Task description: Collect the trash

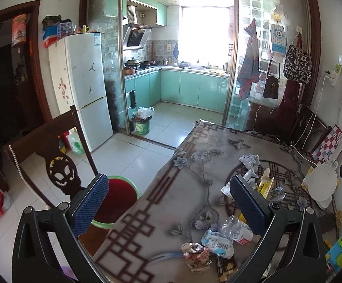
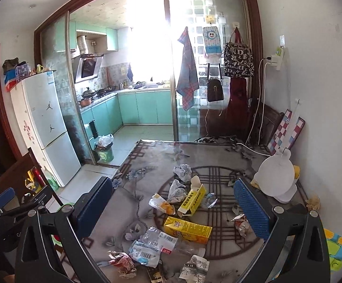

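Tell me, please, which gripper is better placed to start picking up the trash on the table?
The right gripper, probably: it is open with the yellow cartons and wrappers between its fingers. The left gripper, also open, sits at the table's left edge, half over the floor.

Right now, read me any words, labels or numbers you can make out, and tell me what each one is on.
"D", "R": big loose letters on the black-and-white tote bag; no whole word is clear.
yellow carton: print too blurred to read.
yellow box: dark characters, unreadable.
plastic wrapper: barcode, digits too small.
fridge: two jumping-figure stickers, no words.
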The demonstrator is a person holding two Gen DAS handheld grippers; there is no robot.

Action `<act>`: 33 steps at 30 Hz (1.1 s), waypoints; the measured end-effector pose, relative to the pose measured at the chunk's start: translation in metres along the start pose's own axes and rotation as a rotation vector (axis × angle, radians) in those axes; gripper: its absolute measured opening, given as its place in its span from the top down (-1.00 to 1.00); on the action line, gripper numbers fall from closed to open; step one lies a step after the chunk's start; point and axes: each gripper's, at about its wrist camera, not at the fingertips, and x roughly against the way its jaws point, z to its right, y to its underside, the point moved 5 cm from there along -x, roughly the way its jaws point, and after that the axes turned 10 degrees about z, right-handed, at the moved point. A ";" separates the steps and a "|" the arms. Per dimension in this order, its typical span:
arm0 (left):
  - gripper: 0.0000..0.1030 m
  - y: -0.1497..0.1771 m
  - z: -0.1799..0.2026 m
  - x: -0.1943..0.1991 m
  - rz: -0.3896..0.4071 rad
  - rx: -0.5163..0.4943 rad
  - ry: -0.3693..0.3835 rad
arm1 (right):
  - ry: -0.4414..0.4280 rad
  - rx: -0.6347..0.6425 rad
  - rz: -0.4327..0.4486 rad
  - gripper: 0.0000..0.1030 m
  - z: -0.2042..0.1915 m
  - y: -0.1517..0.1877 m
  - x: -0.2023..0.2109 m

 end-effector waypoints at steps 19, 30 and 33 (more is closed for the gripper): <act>-0.99 0.004 -0.004 -0.001 0.015 -0.017 -0.044 | -0.051 0.019 -0.020 -1.00 -0.018 0.010 -0.006; -0.99 0.003 0.003 -0.005 0.019 -0.041 -0.047 | -0.048 0.001 -0.038 -1.00 -0.011 0.014 -0.013; -0.99 0.003 0.005 -0.006 0.020 -0.045 -0.048 | -0.046 -0.002 -0.043 -1.00 -0.009 0.015 -0.016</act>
